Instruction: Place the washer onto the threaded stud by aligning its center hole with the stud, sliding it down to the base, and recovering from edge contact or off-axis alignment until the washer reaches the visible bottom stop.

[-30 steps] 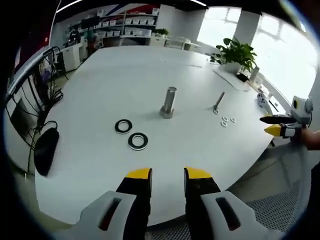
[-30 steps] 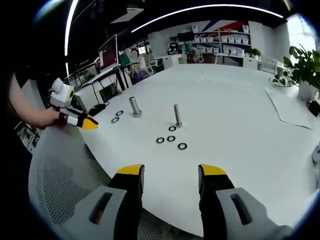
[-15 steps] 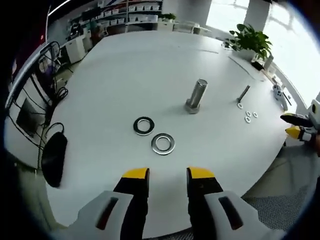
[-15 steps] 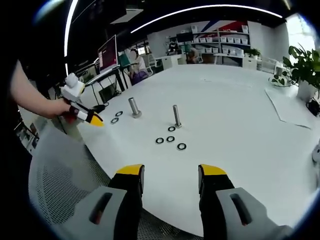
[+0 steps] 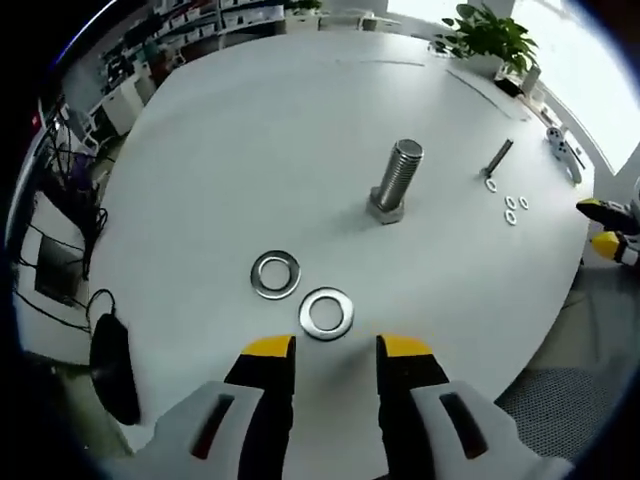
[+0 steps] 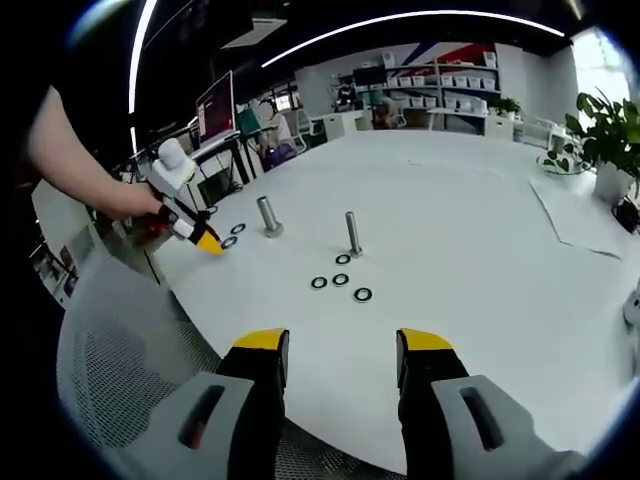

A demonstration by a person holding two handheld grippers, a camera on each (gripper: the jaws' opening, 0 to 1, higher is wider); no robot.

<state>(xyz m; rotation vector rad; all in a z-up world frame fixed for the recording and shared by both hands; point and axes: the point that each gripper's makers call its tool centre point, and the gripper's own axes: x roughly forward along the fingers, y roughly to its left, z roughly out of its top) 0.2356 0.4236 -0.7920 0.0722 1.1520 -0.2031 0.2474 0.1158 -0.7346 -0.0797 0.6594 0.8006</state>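
Here: left gripper open, empty, above white table. Just ahead of its tips, two washers flat, side by side. Farther ahead, upright stud. Right gripper open, empty, well back from three small washers.

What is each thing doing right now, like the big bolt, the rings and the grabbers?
Large stud: upright on the table, bare, no washer on it.
Two large washers: flat on the table, apart.
Thin stud: upright, bare.
Small washers: flat beside it.
Left gripper: open, empty.
Right gripper: open, empty.
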